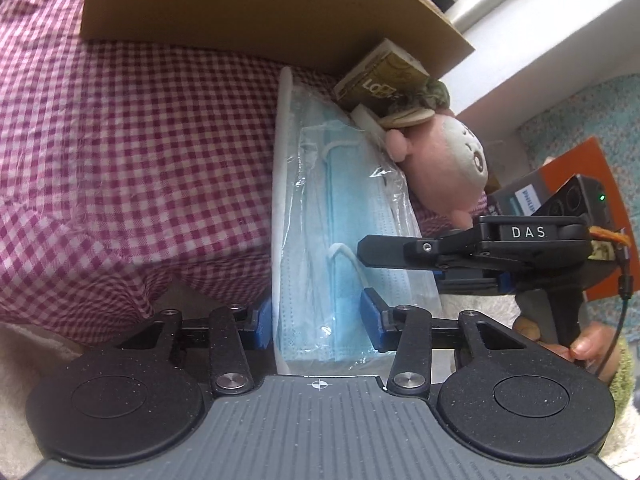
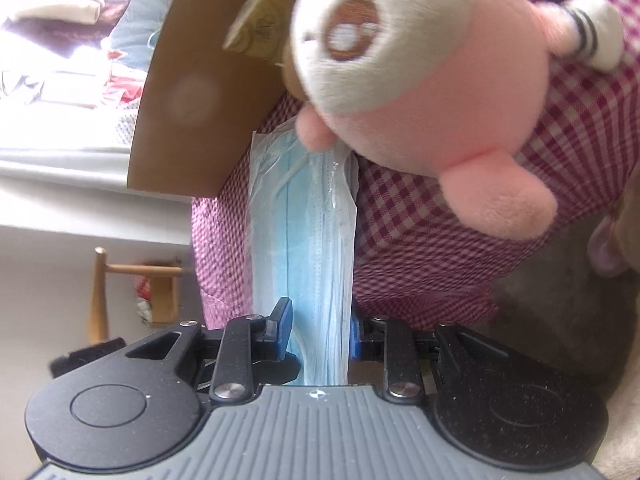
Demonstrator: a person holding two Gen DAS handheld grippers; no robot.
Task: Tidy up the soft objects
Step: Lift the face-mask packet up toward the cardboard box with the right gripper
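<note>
The pack of face masks, blue masks sealed in a clear wrapper, lies on the checked cloth at its near edge, with its far end running up to the cardboard box. Both claws are on its near end. The left gripper has its blue pads on either side of the pack; its jaws stand fairly narrow, though from this angle it is hard to say whether the pads press the wrapper yet. The right gripper is clamped narrow on the pack, the pads pinching the wrapper and the masks inside.

By my reading the task is in an early to middle step: the pack is grasped but not yet lifted or put anywhere, and the soft toy is not in either claw. What remains seems to be carrying the pack to its place, probably the box, then dealing with the toy.

Counted from left to right: one checked cloth, one cardboard box, one pack of masks, one small printed carton wedged by the box's corner, one pink soft toy leaning on the pack's far right side, and two grippers.
</note>
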